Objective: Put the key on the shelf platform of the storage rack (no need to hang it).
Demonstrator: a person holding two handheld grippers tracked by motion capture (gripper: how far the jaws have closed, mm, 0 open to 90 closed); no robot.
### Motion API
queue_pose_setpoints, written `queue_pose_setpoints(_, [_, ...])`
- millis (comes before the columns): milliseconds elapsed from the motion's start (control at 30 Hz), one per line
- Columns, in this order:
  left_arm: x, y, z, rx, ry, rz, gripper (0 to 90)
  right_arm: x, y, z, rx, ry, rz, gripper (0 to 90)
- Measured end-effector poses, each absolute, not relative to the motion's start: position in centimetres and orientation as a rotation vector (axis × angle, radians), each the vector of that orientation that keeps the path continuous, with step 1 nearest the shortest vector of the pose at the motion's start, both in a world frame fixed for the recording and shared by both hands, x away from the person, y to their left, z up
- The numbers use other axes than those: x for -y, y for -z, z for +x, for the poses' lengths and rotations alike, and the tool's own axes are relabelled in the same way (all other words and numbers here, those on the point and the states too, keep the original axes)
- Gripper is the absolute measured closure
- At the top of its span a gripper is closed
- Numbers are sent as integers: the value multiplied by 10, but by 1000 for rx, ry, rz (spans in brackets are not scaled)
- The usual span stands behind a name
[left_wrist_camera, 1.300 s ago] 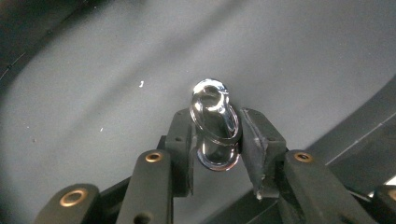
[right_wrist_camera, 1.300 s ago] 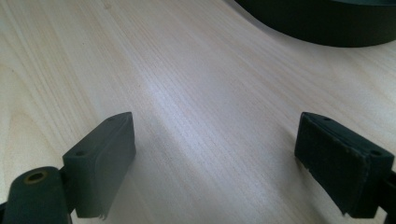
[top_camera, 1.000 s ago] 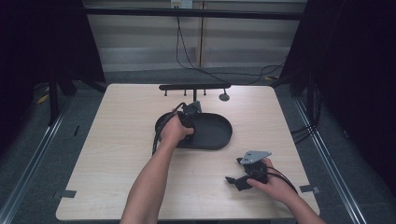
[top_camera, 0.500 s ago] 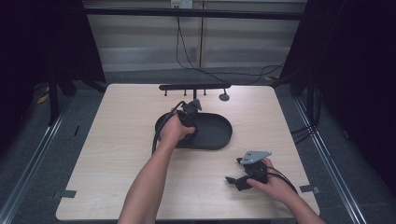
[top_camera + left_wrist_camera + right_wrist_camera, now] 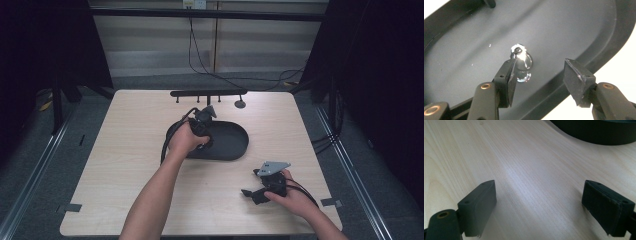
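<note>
Your left gripper (image 5: 537, 75) hangs over the black oval plastic tray (image 5: 235, 145) mid-table, jaws spread around a small shiny silver metal bauble (image 5: 522, 61) lying inside. Near right, your right gripper (image 5: 549, 207) rests spread over bare light wooden table (image 5: 125, 150).

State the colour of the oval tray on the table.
Black, or very dark grey; the tray shows best in the high view.

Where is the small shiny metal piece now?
In the left gripper view, the metal piece lies inside the black tray, beside one jaw of the open left gripper.
</note>
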State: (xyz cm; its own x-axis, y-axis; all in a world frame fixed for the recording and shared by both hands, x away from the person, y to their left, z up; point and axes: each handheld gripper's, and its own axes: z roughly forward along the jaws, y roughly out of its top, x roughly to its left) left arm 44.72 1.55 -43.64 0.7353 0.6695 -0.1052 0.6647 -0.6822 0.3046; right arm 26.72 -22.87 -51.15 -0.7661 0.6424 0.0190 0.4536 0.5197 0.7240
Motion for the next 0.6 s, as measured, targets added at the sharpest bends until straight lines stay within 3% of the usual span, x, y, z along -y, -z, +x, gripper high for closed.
queue_pose_setpoints(600, [-32,417,423,-1019,-23,2580,430,229,512,267,-2513,-1086,928,120])
